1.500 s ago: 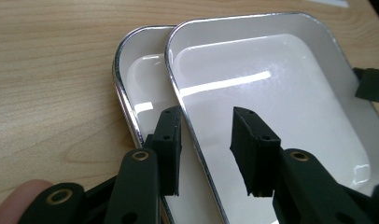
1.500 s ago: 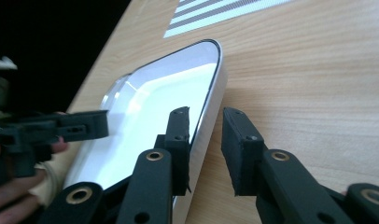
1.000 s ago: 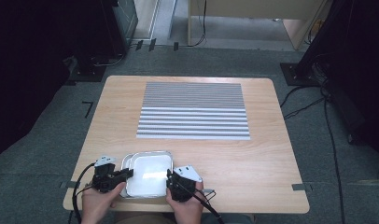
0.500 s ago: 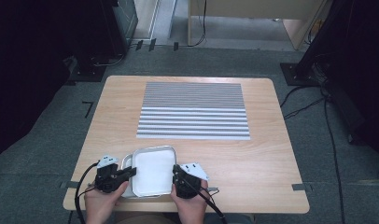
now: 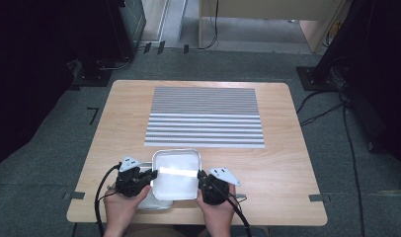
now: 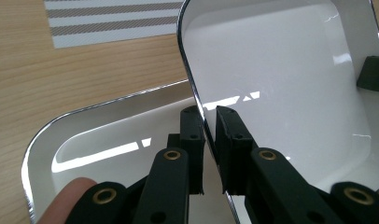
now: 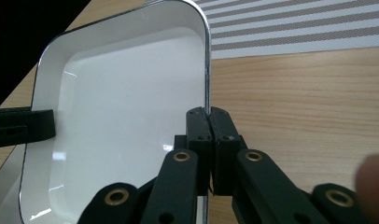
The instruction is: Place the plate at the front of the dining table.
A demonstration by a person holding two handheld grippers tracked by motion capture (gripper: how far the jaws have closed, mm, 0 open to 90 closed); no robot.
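Upper tray [image 5: 176, 170]: being held tilted over the near edge of the tabletop [image 5: 287, 163], above a second tray [image 6: 108, 135] lying flat beneath it.
Left gripper [image 5: 150, 175]: fingers [image 6: 192, 135] are clenching on the upper tray's left rim, having just been closing.
Right gripper [image 5: 202, 177]: fingers [image 7: 200, 130] are pinching the right rim tight.
Striped mat [image 5: 204, 117]: lying farther back, apart from both trays.
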